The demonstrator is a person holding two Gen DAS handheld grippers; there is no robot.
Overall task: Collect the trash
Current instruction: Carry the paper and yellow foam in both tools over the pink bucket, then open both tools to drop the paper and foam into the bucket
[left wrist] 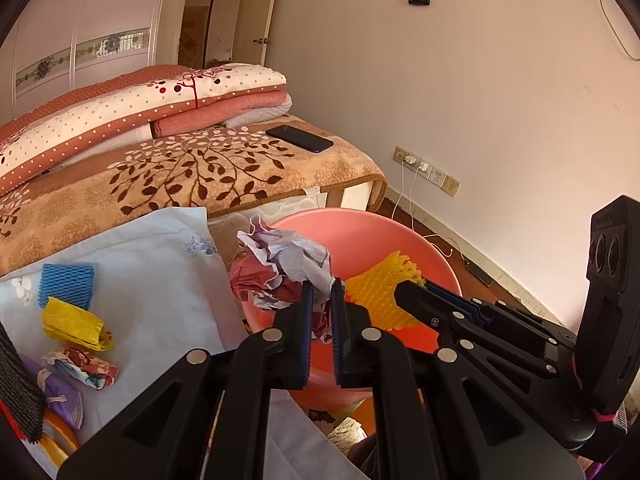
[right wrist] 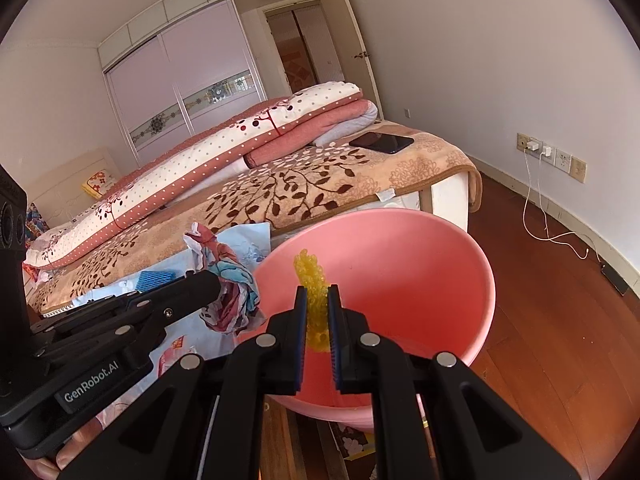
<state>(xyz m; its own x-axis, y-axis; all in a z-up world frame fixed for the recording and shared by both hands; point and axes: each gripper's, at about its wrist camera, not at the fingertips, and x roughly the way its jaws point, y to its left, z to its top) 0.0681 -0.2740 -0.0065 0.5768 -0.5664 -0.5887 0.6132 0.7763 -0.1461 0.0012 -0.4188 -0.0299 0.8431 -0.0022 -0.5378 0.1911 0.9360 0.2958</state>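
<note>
Trash is in both grippers at once, held over a pink plastic basin (right wrist: 440, 264) that stands at the foot of the bed (left wrist: 224, 172). The left gripper (left wrist: 322, 300) is pinched on a crumpled wad of paper (left wrist: 286, 258), white and dark red in the left wrist view, and the wad hangs at the basin's near-left rim. The right gripper (right wrist: 318, 308) is pressed together on a strip of yellow foam netting (right wrist: 312, 280), which stands up between the pads over the basin's hollow; from the left wrist view the netting (left wrist: 380, 292) shows as a wider mesh sheet against the pink wall.

More trash lies on a pale blue cloth (left wrist: 152, 264) spread to the left of the basin: a blue foam net sleeve (left wrist: 68, 284), just below it a rolled yellow plastic bag (left wrist: 76, 326), then a small crumpled printed wrapper (left wrist: 86, 366) and, at the picture's edge, a purple packet (left wrist: 60, 396).

On the bed, a folded dotted quilt (left wrist: 132, 108) rests on a leaf-patterned blanket, and a dark phone (left wrist: 300, 138) lies near the blanket's far corner. Chargers with white cables (right wrist: 536, 184) hang from wall sockets down to the wooden floor (right wrist: 560, 320).
</note>
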